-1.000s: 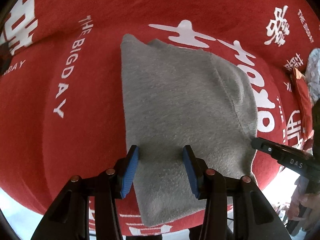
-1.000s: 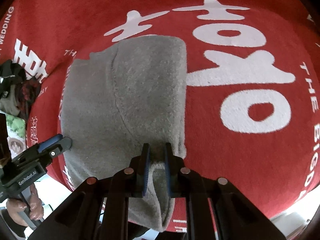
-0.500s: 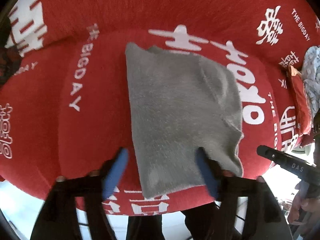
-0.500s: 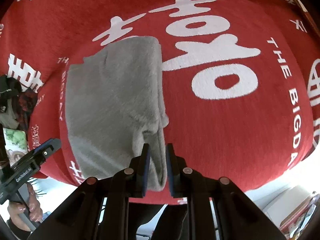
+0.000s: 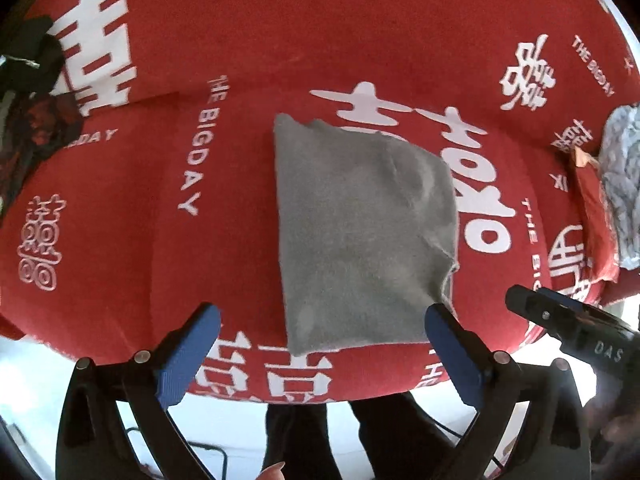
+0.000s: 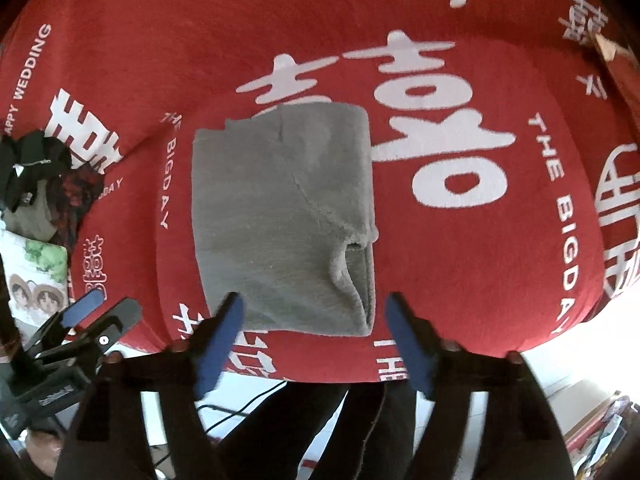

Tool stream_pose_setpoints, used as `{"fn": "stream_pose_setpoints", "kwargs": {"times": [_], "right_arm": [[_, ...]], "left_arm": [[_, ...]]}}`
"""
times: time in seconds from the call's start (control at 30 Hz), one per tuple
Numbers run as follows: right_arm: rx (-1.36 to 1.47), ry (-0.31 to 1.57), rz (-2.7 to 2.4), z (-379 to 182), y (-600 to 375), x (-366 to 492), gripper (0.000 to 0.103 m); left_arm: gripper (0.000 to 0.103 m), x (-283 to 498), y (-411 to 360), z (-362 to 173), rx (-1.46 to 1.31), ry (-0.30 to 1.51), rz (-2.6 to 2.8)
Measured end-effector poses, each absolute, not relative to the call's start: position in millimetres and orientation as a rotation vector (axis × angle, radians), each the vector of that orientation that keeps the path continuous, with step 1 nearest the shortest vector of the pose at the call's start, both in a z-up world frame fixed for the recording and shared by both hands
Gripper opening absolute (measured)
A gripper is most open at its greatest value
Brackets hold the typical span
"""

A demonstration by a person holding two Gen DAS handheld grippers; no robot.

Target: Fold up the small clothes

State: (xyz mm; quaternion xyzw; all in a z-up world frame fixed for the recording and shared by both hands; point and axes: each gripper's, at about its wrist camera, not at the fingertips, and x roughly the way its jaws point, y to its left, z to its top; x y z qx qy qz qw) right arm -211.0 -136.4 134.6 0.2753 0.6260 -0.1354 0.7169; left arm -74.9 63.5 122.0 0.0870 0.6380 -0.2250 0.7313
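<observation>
A: The grey cloth, where does it lie?

B: The grey cloth rests folded into a rough rectangle on a red blanket printed with large white characters and the words "THE BIGDAY". Its long axis runs away from both cameras, and its near edge sits close to the blanket's front edge, where the surface drops off.

A: Going left to right, what surrounds it?

B: Far left, a heap of dark clothes and a cartoon-printed cloth lie near the blanket's edge. Then comes the left gripper, its blue-padded jaws spread wide and holding nothing, framing the cloth's near edge from just in front without touching it. The cloth sits straight ahead of it. Next is the right gripper, its jaws also spread wide and empty, with the cloth's near right corner between and just beyond them. Far right, a grey patterned fabric lies well apart from the cloth.

A: Which gripper is nearer, and does anything block the way?

B: Both hover just short of the near edge; neither looks clearly closer. Nothing stands between the jaws and the cloth. On the cloth's right side the layers gape a little near the front, leaving a loose lip. By judgement, the fold looks nearly finished, and any further tidying would start at that loose right corner.
</observation>
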Motion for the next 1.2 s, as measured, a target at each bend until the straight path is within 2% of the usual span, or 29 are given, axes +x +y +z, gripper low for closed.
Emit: {"fn": "stream_pose_setpoints", "kwargs": {"times": [0.13,0.4,1.2], "right_arm": [[0.515,1.388,-0.336,145.6,-127.0,-206.8,0.088],[0.400,1.417,-0.404,158.0,-115.5,-199.2,0.088],[0.417,1.426,-0.434,164.9,-115.5,-201.7,0.088]], "left_arm": [[0.102,-74.9,63.4,129.6,0.273,1.371,-0.447],[0.102,-71.0,70.5,142.9,0.280,1.342,-0.393],[0.102,-85.2,61.3,144.3,0.308,1.381,-0.380]]}}
